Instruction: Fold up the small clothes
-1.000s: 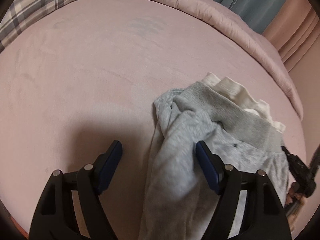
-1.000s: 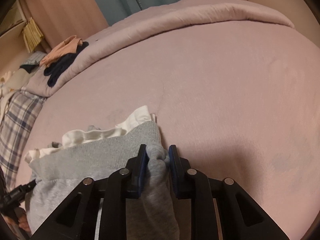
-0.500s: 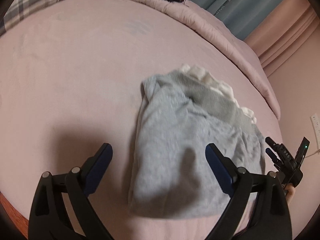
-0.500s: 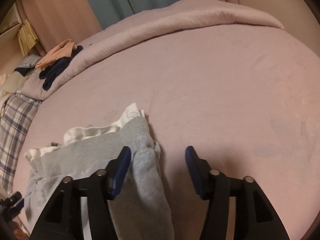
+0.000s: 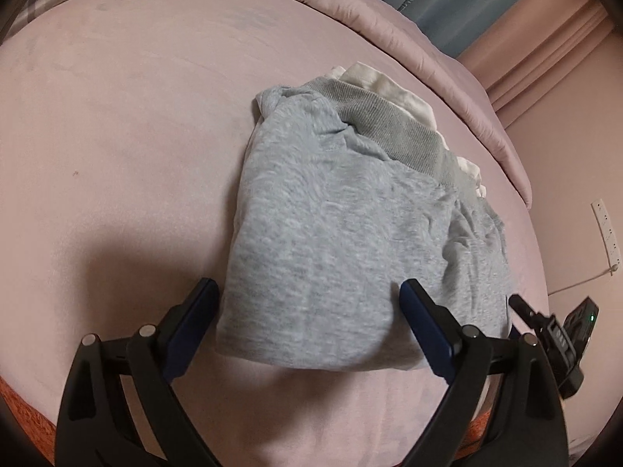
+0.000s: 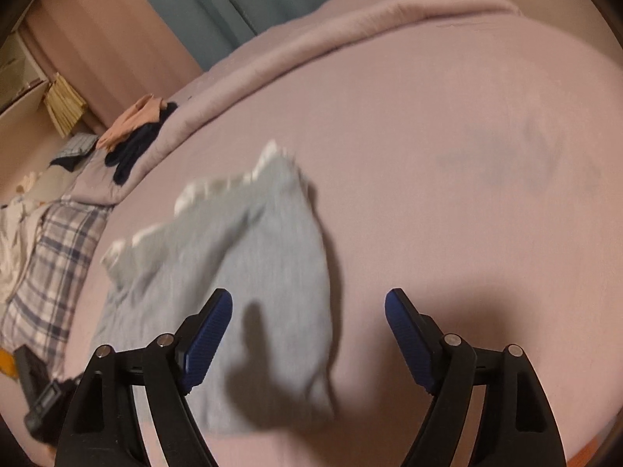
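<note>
1. The left gripper (image 5: 307, 303) hangs over the near edge of the grey garment (image 5: 331, 241), its jaws spread wide. The blue pads (image 5: 426, 329) stand either side of the garment's near end, above it rather than pressing on it, and nothing is gripped.
2. The right gripper (image 6: 307, 315) is also spread wide; its jaws have just been opening. They hold nothing: the left pad is over the garment (image 6: 249, 280), the right pad over bare sheet to the garment's right.
3. The garment lies folded into a rough rectangle on the pink bed (image 5: 117, 136), near its front edge. Its ribbed waistband (image 5: 393, 132) is on the far side.
4. A white cloth (image 5: 385, 83) peeks out from under the garment along its far edge, just past the waistband.
5. In the left wrist view part of the right gripper (image 5: 560, 334) shows at the garment's near right corner.
6. Beyond the garment the pink duvet (image 6: 350, 39) is rolled back along the bed's far edge.
7. Far left of the garment, dark and peach clothes (image 6: 136, 136) lie on the duvet, with a plaid pillow (image 6: 46, 264) nearer.
8. Behind the duvet hang teal curtains (image 6: 218, 4).
</note>
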A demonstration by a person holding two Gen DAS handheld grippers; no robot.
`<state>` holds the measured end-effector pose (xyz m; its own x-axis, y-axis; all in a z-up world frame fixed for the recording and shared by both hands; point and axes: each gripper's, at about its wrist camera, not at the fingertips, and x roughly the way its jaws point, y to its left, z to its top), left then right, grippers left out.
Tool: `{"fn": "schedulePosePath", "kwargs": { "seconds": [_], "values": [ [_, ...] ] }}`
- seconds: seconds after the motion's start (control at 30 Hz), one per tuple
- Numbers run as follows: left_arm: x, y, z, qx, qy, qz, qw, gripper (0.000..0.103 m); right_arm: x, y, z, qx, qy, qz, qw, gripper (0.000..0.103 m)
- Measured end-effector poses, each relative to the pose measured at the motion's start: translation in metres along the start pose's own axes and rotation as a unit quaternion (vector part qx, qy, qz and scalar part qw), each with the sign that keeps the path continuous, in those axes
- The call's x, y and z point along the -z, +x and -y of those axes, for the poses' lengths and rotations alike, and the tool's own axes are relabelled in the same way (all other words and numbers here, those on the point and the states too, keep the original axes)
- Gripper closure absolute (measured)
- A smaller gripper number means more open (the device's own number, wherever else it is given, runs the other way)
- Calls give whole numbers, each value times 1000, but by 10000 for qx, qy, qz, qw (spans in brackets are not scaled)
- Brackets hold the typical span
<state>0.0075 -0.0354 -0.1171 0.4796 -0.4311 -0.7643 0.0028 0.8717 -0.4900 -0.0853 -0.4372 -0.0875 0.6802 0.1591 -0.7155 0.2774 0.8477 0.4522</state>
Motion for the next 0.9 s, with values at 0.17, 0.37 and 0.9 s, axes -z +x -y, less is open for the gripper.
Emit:
{"fn": "schedulePosePath", "kwargs": {
  "seconds": [0.17, 0.37, 0.9],
  "values": [
    [3, 5, 0, -26, -43, 71, 10000, 11, 17, 0, -9, -188, 34, -64, 9998, 22],
    [6, 12, 13, -182, 302, 57, 9994, 23, 22, 16, -28, -403, -37, -214, 9990, 22],
    [8, 16, 24, -66, 226, -26, 9997, 52, 19, 35, -61, -72, 162, -162, 9997, 62]
  ]
}}
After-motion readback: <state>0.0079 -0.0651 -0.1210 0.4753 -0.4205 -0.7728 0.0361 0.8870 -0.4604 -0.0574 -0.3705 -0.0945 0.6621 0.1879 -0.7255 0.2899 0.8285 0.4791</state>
